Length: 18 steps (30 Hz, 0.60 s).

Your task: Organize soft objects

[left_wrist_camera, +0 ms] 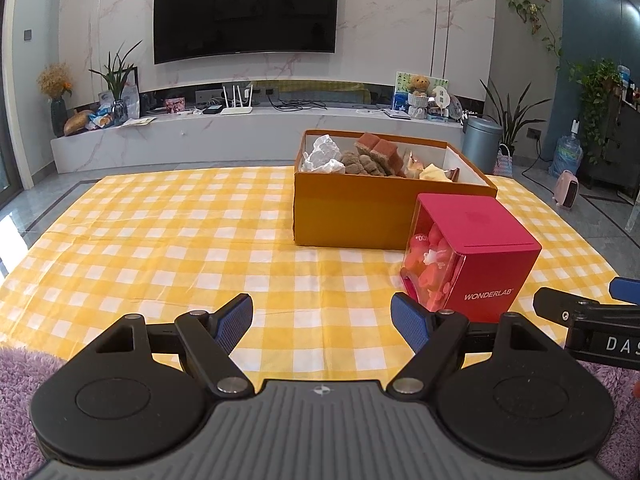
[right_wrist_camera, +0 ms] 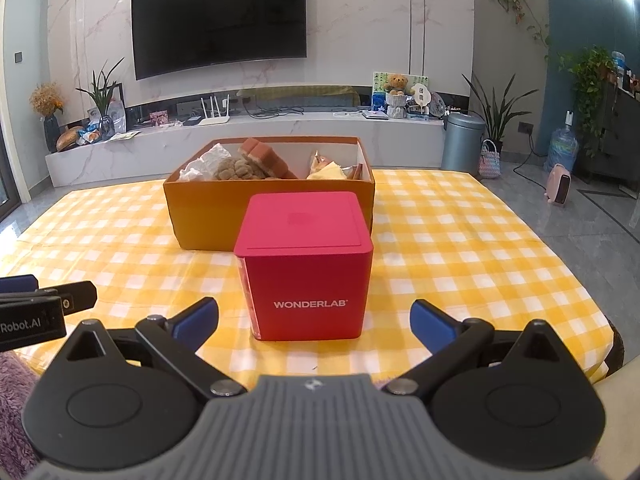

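An open orange box (left_wrist_camera: pixel 360 216) (right_wrist_camera: pixel 208 216) stands on the yellow checked cloth and holds soft things: crumpled white paper (left_wrist_camera: pixel 322 156) (right_wrist_camera: pixel 204 166), brown sponge pieces (left_wrist_camera: pixel 374 154) (right_wrist_camera: pixel 256 162) and pale yellow items (left_wrist_camera: pixel 434 172) (right_wrist_camera: pixel 328 170). A red WONDERLAB cube (left_wrist_camera: pixel 476 256) (right_wrist_camera: pixel 306 268) with a clear side showing pink pieces stands in front of it. My left gripper (left_wrist_camera: pixel 322 322) is open over bare cloth, left of the cube. My right gripper (right_wrist_camera: pixel 314 322) is open, its fingers wide on either side of the cube's near face, not touching it.
The checked cloth (left_wrist_camera: pixel 160 248) (right_wrist_camera: pixel 480 248) covers a low table. Purple fluffy fabric (left_wrist_camera: pixel 20 384) (right_wrist_camera: pixel 12 392) lies at its near edge. Beyond are a TV wall, a marble shelf with clutter, a grey bin (left_wrist_camera: pixel 482 140), plants and a small pink heater (right_wrist_camera: pixel 558 188).
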Each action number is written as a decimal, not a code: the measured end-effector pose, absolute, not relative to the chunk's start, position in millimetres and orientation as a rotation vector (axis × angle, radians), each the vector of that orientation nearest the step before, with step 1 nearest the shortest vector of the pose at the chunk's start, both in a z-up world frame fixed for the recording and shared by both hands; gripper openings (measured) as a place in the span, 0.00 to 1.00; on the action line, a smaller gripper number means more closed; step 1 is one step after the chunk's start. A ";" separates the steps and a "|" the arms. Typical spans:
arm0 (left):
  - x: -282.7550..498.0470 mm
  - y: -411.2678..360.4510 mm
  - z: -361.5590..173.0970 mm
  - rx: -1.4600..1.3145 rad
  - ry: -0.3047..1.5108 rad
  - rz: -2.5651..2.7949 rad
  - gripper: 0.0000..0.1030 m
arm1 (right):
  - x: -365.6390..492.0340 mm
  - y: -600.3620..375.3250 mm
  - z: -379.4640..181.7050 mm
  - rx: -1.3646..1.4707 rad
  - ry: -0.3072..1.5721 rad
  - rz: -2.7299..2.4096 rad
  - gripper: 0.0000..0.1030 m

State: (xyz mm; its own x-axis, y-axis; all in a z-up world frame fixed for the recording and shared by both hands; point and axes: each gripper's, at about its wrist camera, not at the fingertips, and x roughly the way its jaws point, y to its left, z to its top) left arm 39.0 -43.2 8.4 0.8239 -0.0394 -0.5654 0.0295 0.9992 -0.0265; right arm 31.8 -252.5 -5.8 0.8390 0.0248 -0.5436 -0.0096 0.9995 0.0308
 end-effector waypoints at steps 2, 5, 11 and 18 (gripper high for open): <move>38.8 -43.2 8.4 -0.016 0.601 -0.037 0.90 | 31.3 -251.6 -5.4 0.022 0.573 0.020 0.97; 38.8 -42.8 9.1 -0.017 0.603 -0.037 0.90 | 30.4 -250.2 -5.1 0.017 0.569 0.021 0.97; 38.7 -41.0 10.0 -0.019 0.600 -0.031 0.90 | 29.4 -249.7 -5.3 0.014 0.568 0.022 0.97; 39.0 -38.8 10.5 -0.016 0.598 -0.025 0.90 | 29.1 -249.6 -5.4 0.012 0.567 0.019 0.97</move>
State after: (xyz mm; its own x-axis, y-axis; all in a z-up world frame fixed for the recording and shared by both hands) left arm 39.0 -38.8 10.5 0.8261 -0.0287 -0.5627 0.0193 0.9996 -0.0227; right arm 29.1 -249.6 -5.4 0.8436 0.0218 -0.5365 -0.0151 0.9997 0.0168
